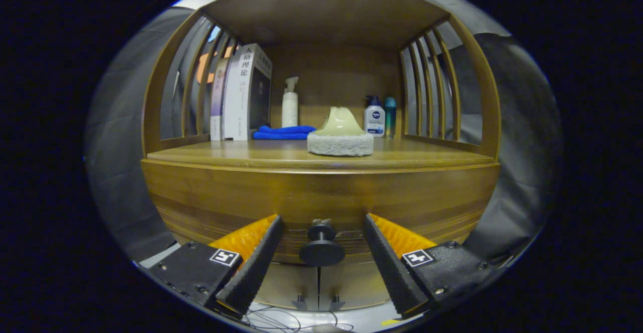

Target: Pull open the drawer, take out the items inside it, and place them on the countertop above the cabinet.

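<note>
The gripper [321, 245] sits wide apart in front of the wooden cabinet, its two fingers spread with a broad gap, and right in that gap is the drawer's dark round knob [322, 246]. Neither finger touches it; the left finger [256, 262] stands off to one side, the right finger [389, 262] off to the other, nothing held. The drawer front [321, 197] looks fully closed, flush under the countertop [211, 154], so whatever lies inside is hidden.

Sweeping across the countertop from the left: slatted wooden side rails [193, 82], then a few books [241, 92] standing upright against them. Next, a folded blue cloth [284, 132] lying flat, with a white pump bottle [290, 104] upright just behind it near the back panel. Nearer the front edge, about centre, a pale green scrubber on a white sponge pad [340, 134]. Behind it to the right, a small white bottle with a dark cap [374, 117], and a teal bottle [390, 114] just beside that. Then the right-hand slats [432, 87].

Below the drawer, two cabinet doors [286, 283] meet at a centre seam. Grey cloth [522, 137] hangs either side of the cabinet.
</note>
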Demonstrator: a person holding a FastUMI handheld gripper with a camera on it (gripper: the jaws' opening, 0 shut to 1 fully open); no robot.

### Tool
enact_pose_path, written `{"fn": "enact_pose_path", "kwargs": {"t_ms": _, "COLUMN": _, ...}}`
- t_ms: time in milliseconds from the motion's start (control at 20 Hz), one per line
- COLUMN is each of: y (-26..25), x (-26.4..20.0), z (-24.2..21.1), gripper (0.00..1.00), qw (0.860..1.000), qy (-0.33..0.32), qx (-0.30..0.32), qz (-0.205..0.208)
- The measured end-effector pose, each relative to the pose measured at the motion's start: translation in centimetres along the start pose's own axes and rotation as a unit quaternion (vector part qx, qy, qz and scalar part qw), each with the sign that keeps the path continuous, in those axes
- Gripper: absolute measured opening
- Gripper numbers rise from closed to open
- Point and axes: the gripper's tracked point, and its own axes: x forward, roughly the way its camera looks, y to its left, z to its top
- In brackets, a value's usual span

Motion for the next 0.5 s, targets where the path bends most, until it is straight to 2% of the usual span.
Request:
{"fn": "enact_pose_path", "kwargs": {"t_ms": 350, "y": -0.1, "x": -0.4, "z": 0.1, "gripper": 1.00, "qw": 1.000, "qy": 0.019, "qx": 0.011, "qz": 0.003}}
{"fn": "enact_pose_path", "kwargs": {"t_ms": 500, "y": -1.2, "x": -2.8, "z": 2.6, "gripper": 1.00, "qw": 1.000, "qy": -0.012, "qx": 0.021, "qz": 0.005}}
